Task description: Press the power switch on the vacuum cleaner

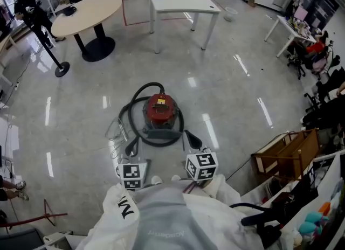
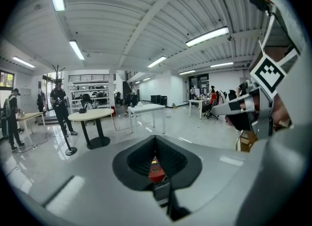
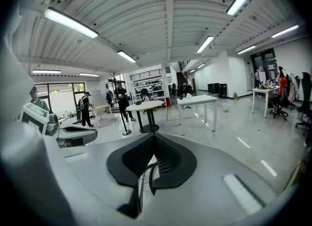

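Observation:
A red vacuum cleaner [image 1: 160,109] stands on the glossy grey floor, with its black hose [image 1: 135,99] coiled round it. Both grippers hang just short of it, close to the person's body. My left gripper [image 1: 132,146] is shut on nothing, at the near left of the hose. My right gripper [image 1: 192,138] is shut too and empty, at the near right. In the left gripper view the pads meet at the tips [image 2: 156,140] and the red vacuum [image 2: 156,170] shows through the gap below them. In the right gripper view the shut gripper [image 3: 154,137] frames a piece of hose [image 3: 146,176].
A round beige table [image 1: 86,12] and a white table [image 1: 183,1] stand farther off. A post on a round base [image 1: 61,70] is at the left. A wooden crate [image 1: 285,154] and cluttered shelving lie at the right. People stand at the far left.

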